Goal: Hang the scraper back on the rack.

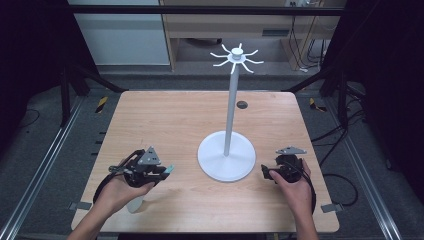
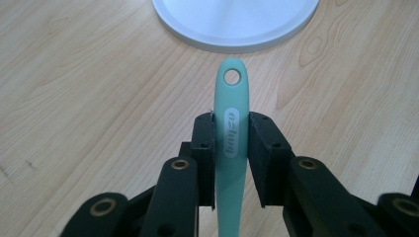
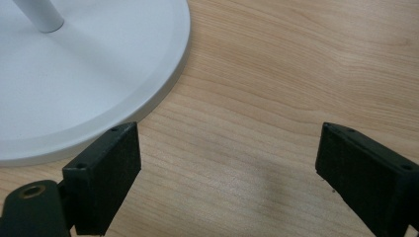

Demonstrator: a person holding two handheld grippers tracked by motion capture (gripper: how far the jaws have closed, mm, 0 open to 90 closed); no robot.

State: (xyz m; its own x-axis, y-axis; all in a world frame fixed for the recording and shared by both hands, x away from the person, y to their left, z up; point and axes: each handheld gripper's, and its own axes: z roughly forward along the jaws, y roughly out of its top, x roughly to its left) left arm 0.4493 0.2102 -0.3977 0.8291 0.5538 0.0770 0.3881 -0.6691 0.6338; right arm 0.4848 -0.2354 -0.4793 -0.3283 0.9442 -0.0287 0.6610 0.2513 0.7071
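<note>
A mint-green utensil handle [image 2: 232, 128] with a hanging hole at its tip sticks out between the jaws of my left gripper [image 2: 232, 143], which is shut on it; its tip [image 1: 170, 169] points toward the white stand. The utensil's pale lower end [image 1: 135, 204] hangs below the hand. My left gripper [image 1: 161, 170] is held above the table's front left. The white stand's round base [image 1: 226, 160] carries a tall pole [image 1: 231, 107] topped by a ring of hooks [image 1: 236, 57]. My right gripper [image 1: 263, 173] rests open just right of the base [image 3: 74, 84], nothing between its fingers [image 3: 106, 177].
The wooden table [image 1: 170, 120] has a small dark round fitting [image 1: 242, 104] near its far edge. Black frame posts and cables stand around the table. Dark floor surrounds the tabletop.
</note>
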